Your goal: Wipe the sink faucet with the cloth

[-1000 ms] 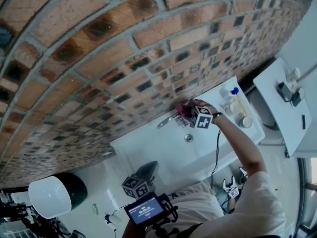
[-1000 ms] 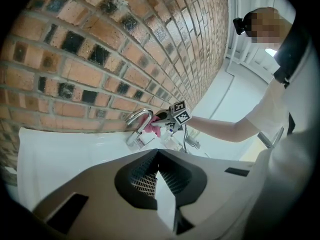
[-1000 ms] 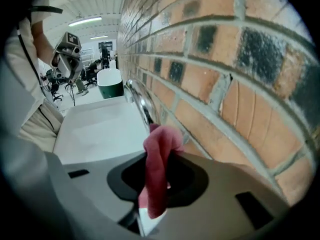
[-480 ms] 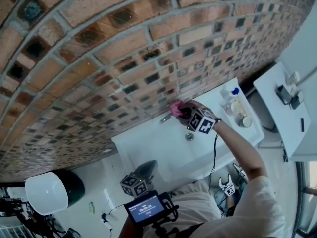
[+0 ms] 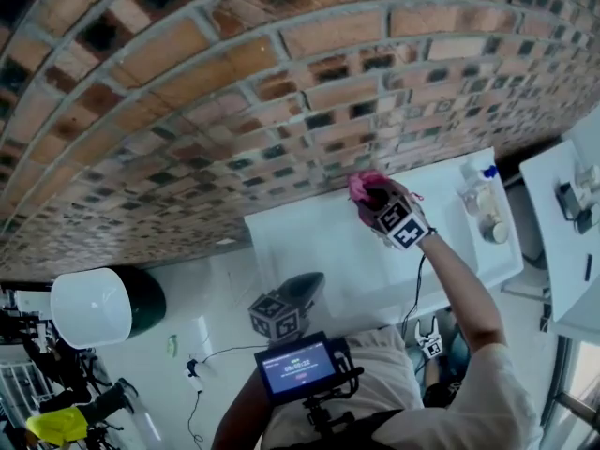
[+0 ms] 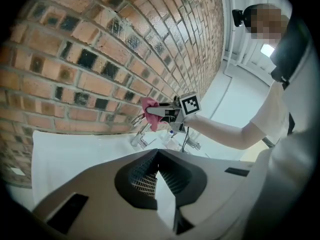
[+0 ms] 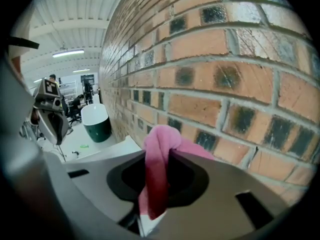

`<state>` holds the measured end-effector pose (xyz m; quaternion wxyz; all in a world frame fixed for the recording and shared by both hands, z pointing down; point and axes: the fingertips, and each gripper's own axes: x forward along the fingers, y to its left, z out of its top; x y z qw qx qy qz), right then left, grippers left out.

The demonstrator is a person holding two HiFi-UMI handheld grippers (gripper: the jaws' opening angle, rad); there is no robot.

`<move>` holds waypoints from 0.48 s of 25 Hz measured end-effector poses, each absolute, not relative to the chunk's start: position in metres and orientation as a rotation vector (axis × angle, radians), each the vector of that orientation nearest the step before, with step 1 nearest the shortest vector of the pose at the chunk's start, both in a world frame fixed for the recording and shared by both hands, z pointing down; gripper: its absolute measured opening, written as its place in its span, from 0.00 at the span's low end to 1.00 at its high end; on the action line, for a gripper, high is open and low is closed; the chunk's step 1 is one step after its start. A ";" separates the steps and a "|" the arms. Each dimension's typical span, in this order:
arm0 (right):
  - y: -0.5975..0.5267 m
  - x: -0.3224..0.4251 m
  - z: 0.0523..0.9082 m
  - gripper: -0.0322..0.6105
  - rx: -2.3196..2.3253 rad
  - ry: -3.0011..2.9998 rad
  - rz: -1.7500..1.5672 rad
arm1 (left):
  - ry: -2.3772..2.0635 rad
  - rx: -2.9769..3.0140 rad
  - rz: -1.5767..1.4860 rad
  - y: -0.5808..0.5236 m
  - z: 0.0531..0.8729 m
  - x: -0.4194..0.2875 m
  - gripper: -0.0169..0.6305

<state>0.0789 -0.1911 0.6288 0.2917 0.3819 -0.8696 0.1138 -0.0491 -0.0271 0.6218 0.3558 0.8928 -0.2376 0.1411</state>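
Observation:
My right gripper (image 5: 371,197) is shut on a pink cloth (image 5: 362,187) and holds it at the back of the white sink (image 5: 309,242), close to the brick wall. The faucet is hidden under cloth and gripper in the head view. In the left gripper view its chrome body (image 6: 139,134) shows just below the cloth (image 6: 149,112) and the right gripper (image 6: 167,112). In the right gripper view the cloth (image 7: 159,159) hangs folded between the jaws. My left gripper (image 5: 298,292) is held low in front of the sink, jaws together and nothing in them (image 6: 157,156).
Bottles (image 5: 480,198) stand on the sink's right end. A white-topped dark green tub (image 5: 98,306) sits on the floor at the left. A white counter (image 5: 567,242) with small items lies at the far right. The brick wall (image 5: 281,82) runs behind the sink.
The right gripper has carried the pink cloth along onto the faucet spout, which showed beside the cloth earlier and is now covered. The head view has swung. The left gripper has stayed low.

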 end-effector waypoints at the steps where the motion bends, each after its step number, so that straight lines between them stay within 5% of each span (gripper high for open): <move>1: -0.193 0.073 0.629 0.19 1.054 -2.316 0.309 | -0.619 2.301 0.360 -0.028 0.622 -0.052 0.03; 12: -0.201 0.029 0.661 0.19 1.310 -2.188 0.401 | -0.678 2.261 0.343 -0.031 0.620 -0.084 0.03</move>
